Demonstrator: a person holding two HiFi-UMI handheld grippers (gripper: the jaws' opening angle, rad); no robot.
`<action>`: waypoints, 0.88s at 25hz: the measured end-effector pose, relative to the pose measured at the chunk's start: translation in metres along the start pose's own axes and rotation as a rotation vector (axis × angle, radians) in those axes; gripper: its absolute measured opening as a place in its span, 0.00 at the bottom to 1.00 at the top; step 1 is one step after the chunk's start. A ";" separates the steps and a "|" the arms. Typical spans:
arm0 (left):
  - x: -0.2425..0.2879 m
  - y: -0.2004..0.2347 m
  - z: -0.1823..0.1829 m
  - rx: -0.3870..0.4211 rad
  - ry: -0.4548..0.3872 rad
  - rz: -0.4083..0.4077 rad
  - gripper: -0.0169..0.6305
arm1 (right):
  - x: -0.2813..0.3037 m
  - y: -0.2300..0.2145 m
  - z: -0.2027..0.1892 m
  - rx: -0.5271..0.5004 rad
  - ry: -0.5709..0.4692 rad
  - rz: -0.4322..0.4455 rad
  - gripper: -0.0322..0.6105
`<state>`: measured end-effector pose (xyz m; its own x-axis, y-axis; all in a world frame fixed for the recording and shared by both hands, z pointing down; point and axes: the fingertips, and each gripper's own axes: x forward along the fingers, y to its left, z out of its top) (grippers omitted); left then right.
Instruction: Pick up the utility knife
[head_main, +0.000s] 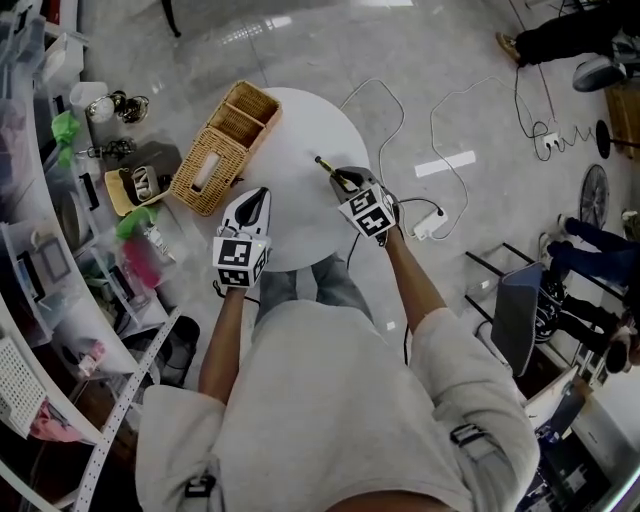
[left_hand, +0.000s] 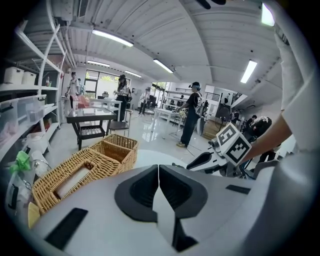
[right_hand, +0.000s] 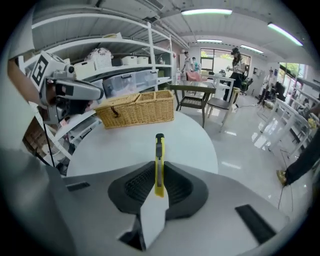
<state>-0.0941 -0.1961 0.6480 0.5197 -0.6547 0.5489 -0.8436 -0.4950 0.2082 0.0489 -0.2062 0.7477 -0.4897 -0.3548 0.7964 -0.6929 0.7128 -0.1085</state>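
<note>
Stage: grasp made; the knife (right_hand: 159, 157) sat clamped in the right gripper (right_hand: 159, 177), so the pick-up looked mostly done.
Left to do: by my judgement, only to carry it clear of the desk (head_main: 300, 125) and hold it steady; no view showed plainly whether it had already left the surface.
Right fingers: narrow, pressed on the two flat sides of the knife's yellow body.
Knife against fingers: on edge between them and in line with the gripper. Its rear end lay deep between the pads, and its dark front end stuck well forward past the fingertips.
Knife place: in the head view, over the desk right of its middle, nearer the right edge and pointing toward the far-left edge.
Left gripper (left_hand: 158, 175): fingers closed together with nothing between them. It was over the desk's near-left edge, well apart from the knife.
Basket (head_main: 225, 145): at the desk's far-left edge, partly overhanging it and apart from the knife.
Risk: the grip took only the rear part, so the long free end might tilt.
</note>
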 end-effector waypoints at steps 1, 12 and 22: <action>0.000 -0.001 0.002 0.005 -0.003 -0.004 0.06 | -0.008 -0.001 0.004 0.030 -0.028 -0.014 0.16; -0.006 -0.016 0.013 0.051 -0.021 -0.044 0.06 | -0.071 0.024 -0.003 0.336 -0.227 -0.115 0.16; -0.018 -0.020 0.054 0.069 -0.096 -0.037 0.06 | -0.124 0.008 0.017 0.376 -0.381 -0.228 0.16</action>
<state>-0.0788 -0.2053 0.5905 0.5632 -0.6854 0.4615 -0.8142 -0.5557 0.1682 0.0951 -0.1674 0.6377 -0.4139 -0.7165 0.5616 -0.9094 0.3537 -0.2189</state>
